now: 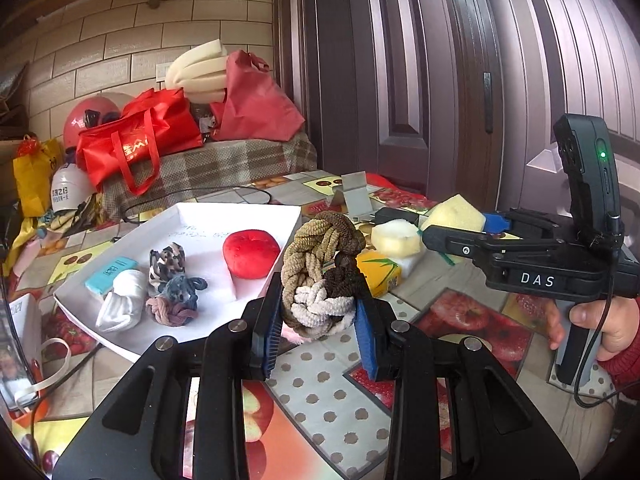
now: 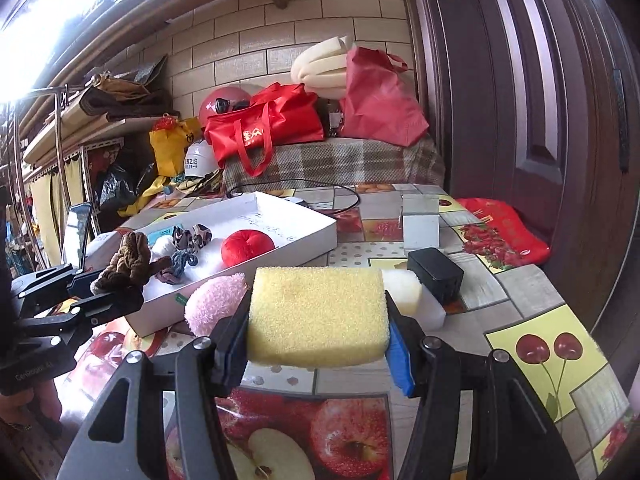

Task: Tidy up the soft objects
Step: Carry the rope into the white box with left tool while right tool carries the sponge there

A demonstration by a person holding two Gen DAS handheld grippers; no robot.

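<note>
My left gripper (image 1: 318, 316) is shut on a knotted brown, tan and white rope toy (image 1: 320, 264), lifted above the table beside the white tray (image 1: 120, 344). In the tray lie a red plush apple (image 1: 251, 253), several small knotted fabric pieces (image 1: 176, 292), a white cloth bundle (image 1: 122, 300) and a light blue block (image 1: 108, 276). My right gripper (image 2: 318, 324) is shut on a yellow sponge (image 2: 318, 314), held over the fruit-patterned tablecloth; in the left wrist view it shows at the right with the sponge (image 1: 454, 214). A pink fluffy toy (image 2: 214, 300) lies beside the tray's near corner.
A white foam block (image 2: 406, 286) and a black box (image 2: 436, 272) sit behind the sponge. A yellow packet (image 1: 380, 272) and a small grey stand (image 1: 354, 194) are on the table. Red bags (image 1: 132, 144) pile on a checked cover behind. Dark doors (image 1: 420, 80) stand at the right.
</note>
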